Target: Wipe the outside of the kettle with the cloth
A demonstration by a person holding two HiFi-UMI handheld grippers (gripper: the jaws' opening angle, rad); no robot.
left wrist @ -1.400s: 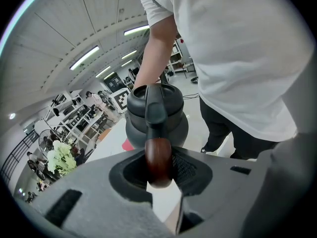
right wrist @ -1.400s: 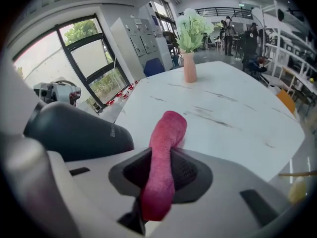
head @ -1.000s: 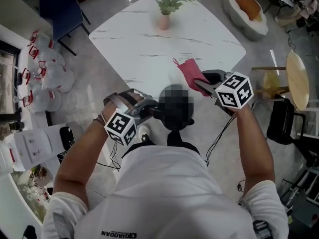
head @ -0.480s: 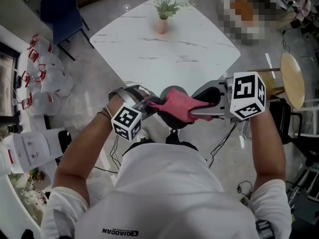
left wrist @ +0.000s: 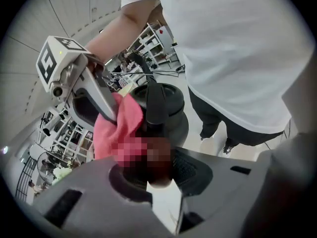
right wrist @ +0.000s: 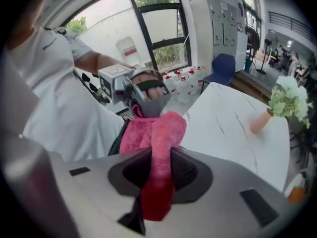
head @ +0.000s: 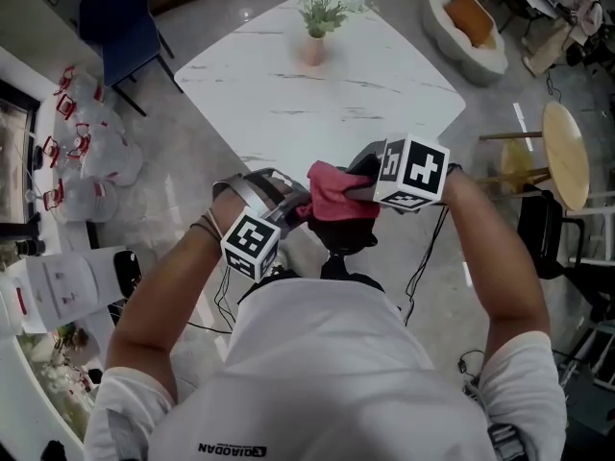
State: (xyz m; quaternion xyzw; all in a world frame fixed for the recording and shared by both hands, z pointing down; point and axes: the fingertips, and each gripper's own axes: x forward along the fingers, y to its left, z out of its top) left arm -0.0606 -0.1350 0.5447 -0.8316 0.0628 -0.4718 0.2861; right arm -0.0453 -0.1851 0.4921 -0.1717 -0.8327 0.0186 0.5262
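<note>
**Operator:** Where's the kettle?

**Spotter:** You're holding the black kettle (left wrist: 163,100) in the air in front of your torso, just off the near edge of the white marble surface (head: 317,94). Your left hand-held gripper (left wrist: 158,167) is clamped on a dark part of it below the lid. I can't tell which part.

**Operator:** And the cloth?

**Spotter:** Your right hand-held gripper (right wrist: 161,170) is pinching the pink cloth (right wrist: 156,133), with a fold squeezed between the jaws. The loose end is bunched against the kettle's upper side, on the side facing the surface, and it covers most of the body from above. Your two grippers are close together, one on either side of the kettle.
</note>
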